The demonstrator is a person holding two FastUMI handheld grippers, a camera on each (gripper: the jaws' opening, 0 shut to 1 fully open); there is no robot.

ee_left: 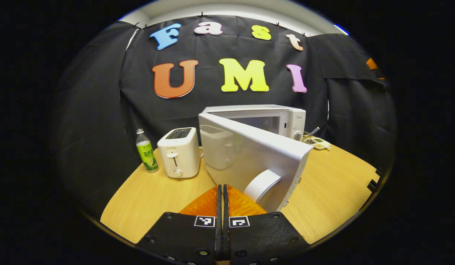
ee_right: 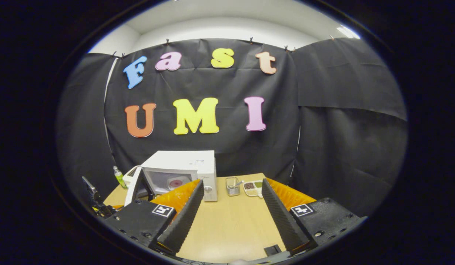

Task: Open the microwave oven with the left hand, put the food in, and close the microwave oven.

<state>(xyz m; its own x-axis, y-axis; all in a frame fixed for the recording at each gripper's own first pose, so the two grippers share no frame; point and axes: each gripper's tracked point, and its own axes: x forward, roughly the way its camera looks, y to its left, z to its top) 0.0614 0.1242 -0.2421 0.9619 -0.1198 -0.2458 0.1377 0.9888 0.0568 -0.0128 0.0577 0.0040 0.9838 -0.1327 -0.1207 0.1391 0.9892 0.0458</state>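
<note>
The white microwave (ee_left: pixel 282 119) stands at the back of the table with its door (ee_left: pixel 249 154) swung wide toward me. The door's curved white handle (ee_left: pixel 262 184) lies just right of my left gripper (ee_left: pixel 222 193), which is shut with nothing between its fingers. In the right gripper view the microwave (ee_right: pixel 198 165) has its door (ee_right: pixel 136 187) open, and a reddish round thing (ee_right: pixel 175 182) shows inside. A compartment tray of food (ee_right: pixel 254 188) sits on the table right of the microwave, far beyond my open right gripper (ee_right: pixel 231 213). The same tray (ee_left: pixel 317 142) shows with a spoon.
A white toaster (ee_left: pixel 179 157) and a green bottle (ee_left: pixel 146 151) stand left of the microwave. A small clear cup (ee_right: pixel 232 186) sits beside the food tray. The wooden table (ee_left: pixel 334 184) ends close on the right and front. Black cloth walls surround it.
</note>
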